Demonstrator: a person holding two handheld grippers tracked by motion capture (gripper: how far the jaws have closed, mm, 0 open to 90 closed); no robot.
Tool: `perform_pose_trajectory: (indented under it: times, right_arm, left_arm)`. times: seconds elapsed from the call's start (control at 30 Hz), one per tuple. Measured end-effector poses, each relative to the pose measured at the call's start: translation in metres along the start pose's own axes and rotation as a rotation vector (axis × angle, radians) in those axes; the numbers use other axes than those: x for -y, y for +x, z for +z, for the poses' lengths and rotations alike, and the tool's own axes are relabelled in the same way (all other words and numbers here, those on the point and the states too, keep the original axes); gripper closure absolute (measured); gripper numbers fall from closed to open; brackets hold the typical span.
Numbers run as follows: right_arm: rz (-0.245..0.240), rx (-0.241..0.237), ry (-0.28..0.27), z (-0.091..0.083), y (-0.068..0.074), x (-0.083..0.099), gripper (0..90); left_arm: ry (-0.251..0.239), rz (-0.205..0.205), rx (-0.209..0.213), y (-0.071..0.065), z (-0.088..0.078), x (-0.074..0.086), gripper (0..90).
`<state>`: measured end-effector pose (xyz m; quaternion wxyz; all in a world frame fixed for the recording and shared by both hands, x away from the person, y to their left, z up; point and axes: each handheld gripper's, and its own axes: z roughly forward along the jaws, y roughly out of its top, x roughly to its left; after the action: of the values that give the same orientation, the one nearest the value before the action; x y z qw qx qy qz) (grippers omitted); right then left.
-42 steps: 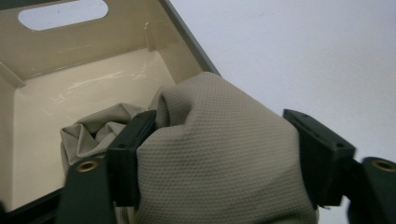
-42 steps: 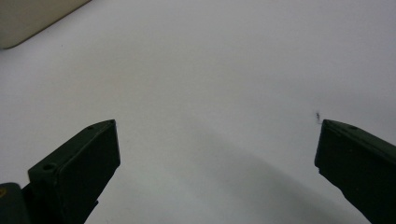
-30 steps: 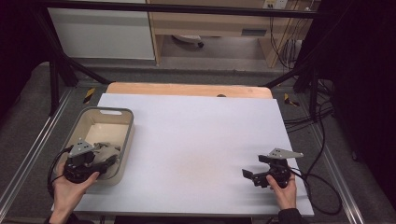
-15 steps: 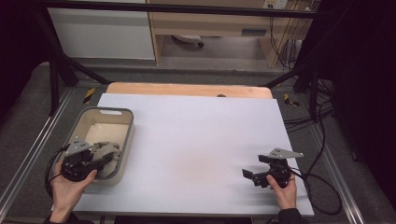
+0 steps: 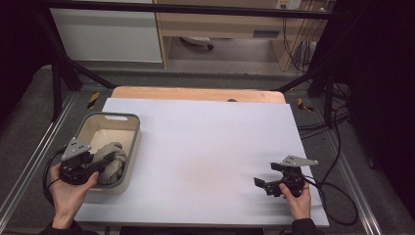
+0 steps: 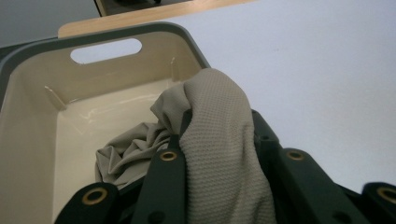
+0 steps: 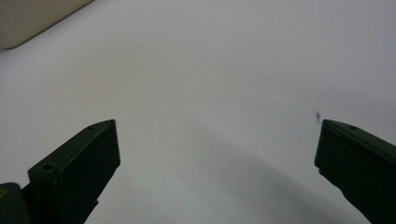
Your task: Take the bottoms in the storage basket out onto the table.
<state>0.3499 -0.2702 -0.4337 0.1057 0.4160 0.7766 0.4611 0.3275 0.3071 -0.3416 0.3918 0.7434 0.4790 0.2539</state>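
Half the cloth (image 6: 219, 154) behind tool (image 6: 217, 135) jaws

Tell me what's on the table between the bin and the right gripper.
Nothing: in the high view the white table is bare from the bin to the right gripper. The cloth is in the bin.

beige cloth (image 6: 219, 140) — bunched, gripped | in cream bin (image 5: 100, 128) — table's left

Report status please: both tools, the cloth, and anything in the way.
Left tool shut on beige cloth, lifting it over the bin. Right tool open, low over the bare white table. Nothing in the way.
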Motion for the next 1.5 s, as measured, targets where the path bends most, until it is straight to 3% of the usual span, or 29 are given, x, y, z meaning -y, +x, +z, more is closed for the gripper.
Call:
perform_pose_trajectory:
  times: [0.47, 0.87, 1.5]
  right_arm:
    - [-0.003, -0.004, 0.003, 0.000, 0.000, 0.000, 0.5]
    - [-0.004, -0.005, 0.006, 0.001, 0.000, 0.000, 0.5]
    - [-0.007, -0.003, 0.004, 0.001, 0.000, 0.000, 0.5]
  left_arm:
    - [-0.045, -0.027, -0.004, 0.006, -0.001, -0.009, 72.3]
    - [-0.069, -0.025, -0.017, 0.010, -0.002, -0.016, 72.5]
    - [-0.153, -0.035, -0.029, 0.018, -0.006, -0.030, 72.7]
